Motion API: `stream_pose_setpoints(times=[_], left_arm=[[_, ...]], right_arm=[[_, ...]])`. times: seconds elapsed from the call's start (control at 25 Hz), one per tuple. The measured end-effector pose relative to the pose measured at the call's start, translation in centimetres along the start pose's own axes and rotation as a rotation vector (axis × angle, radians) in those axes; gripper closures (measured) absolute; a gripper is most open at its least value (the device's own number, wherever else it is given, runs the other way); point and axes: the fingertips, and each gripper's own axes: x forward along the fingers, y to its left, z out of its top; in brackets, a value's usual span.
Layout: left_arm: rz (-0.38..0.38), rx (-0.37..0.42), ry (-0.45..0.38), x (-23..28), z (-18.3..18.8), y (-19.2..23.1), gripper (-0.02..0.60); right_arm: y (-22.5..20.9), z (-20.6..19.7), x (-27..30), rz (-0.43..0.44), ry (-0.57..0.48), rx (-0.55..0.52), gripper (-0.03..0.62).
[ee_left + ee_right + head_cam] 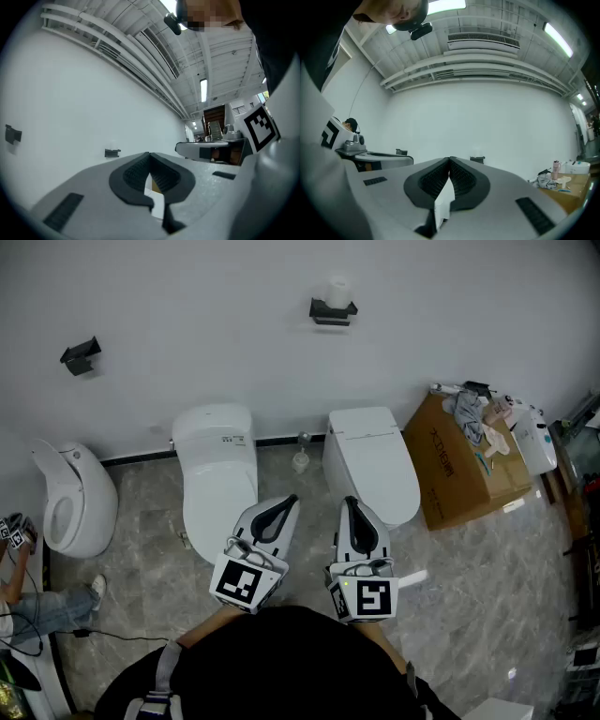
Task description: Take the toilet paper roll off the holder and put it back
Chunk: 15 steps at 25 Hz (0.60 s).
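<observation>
A black bracket [82, 354] hangs on the wall at far left. The left gripper [290, 502] is pressed together on nothing, above a toilet [217, 460]. The right gripper [350, 502] is likewise pressed together on nothing, above a second toilet [375, 456]. Both toilets stand between the grippers and the wall, where the toilet paper roll [337, 291] stands on end on its holder [333, 313]. A cardboard box [459, 474] sits at right.

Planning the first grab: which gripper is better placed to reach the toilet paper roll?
Right, probably. The right gripper sits almost in line with the toilet paper roll; the left gripper sits further left. Both are shut.
</observation>
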Motion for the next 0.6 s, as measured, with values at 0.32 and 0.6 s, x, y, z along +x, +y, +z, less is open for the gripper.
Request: stream_pose_setpoints(times=[0.32, 0.6], left_arm=[[-0.033, 0.024, -0.026, 0.0, 0.5, 0.7, 0.575], [-0.077, -0.006, -0.016, -0.5, -0.7, 0.9, 0.575]], right_arm=[[1.0, -0.1, 0.5, -0.015, -0.003, 0.004, 0.571], [1.9, -0.7, 0.0, -0.050, -0.020, 0.034, 0.571]])
